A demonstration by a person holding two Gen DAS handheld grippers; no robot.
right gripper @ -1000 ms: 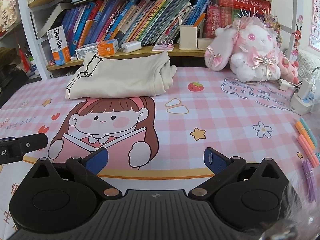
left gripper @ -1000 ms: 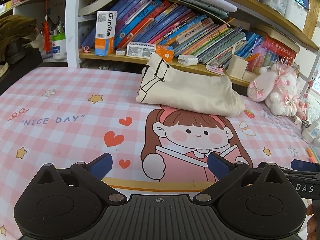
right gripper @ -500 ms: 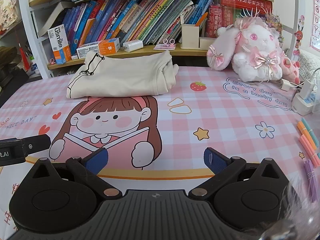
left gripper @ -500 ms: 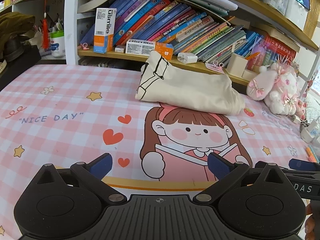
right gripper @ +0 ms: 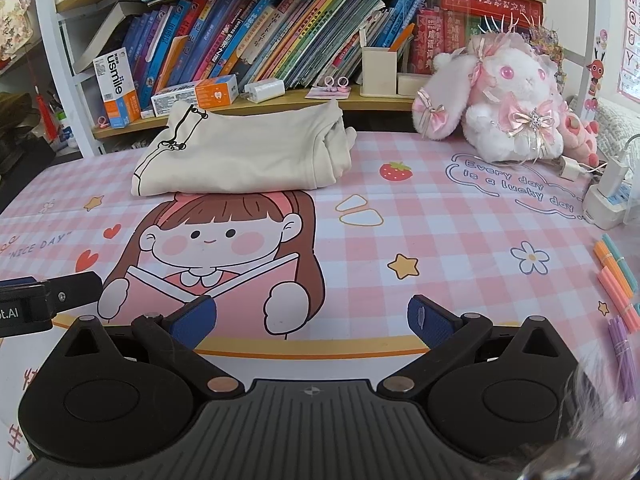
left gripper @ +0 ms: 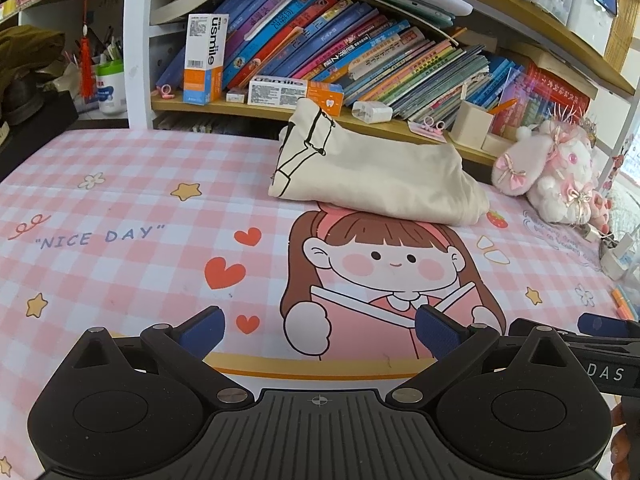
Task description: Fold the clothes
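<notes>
A cream garment with black line print (left gripper: 372, 176) (right gripper: 244, 156) lies folded in a thick bundle at the far side of the table, just in front of the bookshelf. My left gripper (left gripper: 320, 330) stands open near the table's front edge, well short of the garment, with nothing between its blue pads. My right gripper (right gripper: 312, 320) is open too, just as far back and holding nothing. Each gripper's body shows at the edge of the other's view.
A pink checked mat with a cartoon girl (left gripper: 376, 272) covers the table. Behind it runs a low shelf of books and boxes (left gripper: 304, 80). A pink plush rabbit (right gripper: 504, 100) sits back right, beside a power strip (right gripper: 608, 196). Coloured sticks (right gripper: 616, 280) lie at the right edge.
Both views shift slightly; the garment sits a little higher and further off. Nothing was taken hold of or let go.
</notes>
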